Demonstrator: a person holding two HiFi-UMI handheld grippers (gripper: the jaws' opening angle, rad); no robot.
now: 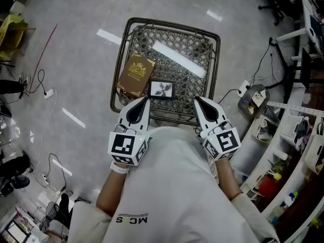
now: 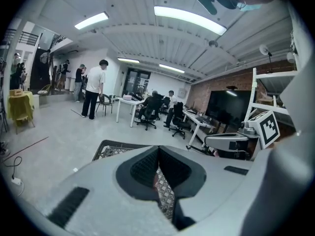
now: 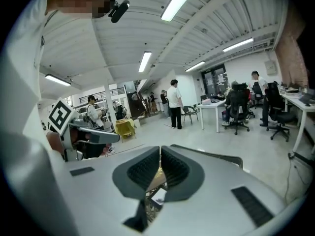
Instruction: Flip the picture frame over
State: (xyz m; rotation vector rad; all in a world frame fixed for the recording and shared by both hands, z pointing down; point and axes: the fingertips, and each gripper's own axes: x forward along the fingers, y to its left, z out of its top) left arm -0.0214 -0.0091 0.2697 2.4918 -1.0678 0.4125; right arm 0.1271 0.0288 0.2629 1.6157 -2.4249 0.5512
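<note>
We count one picture frame [image 1: 161, 89], one brown box [image 1: 135, 75] with a gold emblem, one woven-topped desk [image 1: 172, 34] with a dark metal rim, and two hand-held grippers. The frame lies flat with its picture side up, at the centre of the head view. It sits near the lower edge of the desk, and its left end is just beside the lower right corner of the box. The box lies to the frame's upper left, turned at an angle.

The left hand-held gripper [image 1: 143, 103] is left of centre and the right hand-held gripper [image 1: 198, 103] right of centre. Their tips reach just over the lower rim of the desk, on either side of the frame and apart from it. Both point toward the top of the head view and lean slightly in toward each other. Each carries one marker cube, two in all, close to the person's pale shirt [image 1: 172, 186]. The left forearm [image 1: 112, 189] and right forearm [image 1: 230, 178] are drawn in close to the torso at the bottom of the head view.

In the left gripper view the jaws meet at the tip with nothing between them, and the woven top shows below. In the right gripper view the jaws are likewise drawn together and empty. A corner of the frame and a bit of the gold-toned box show beneath them.
</note>
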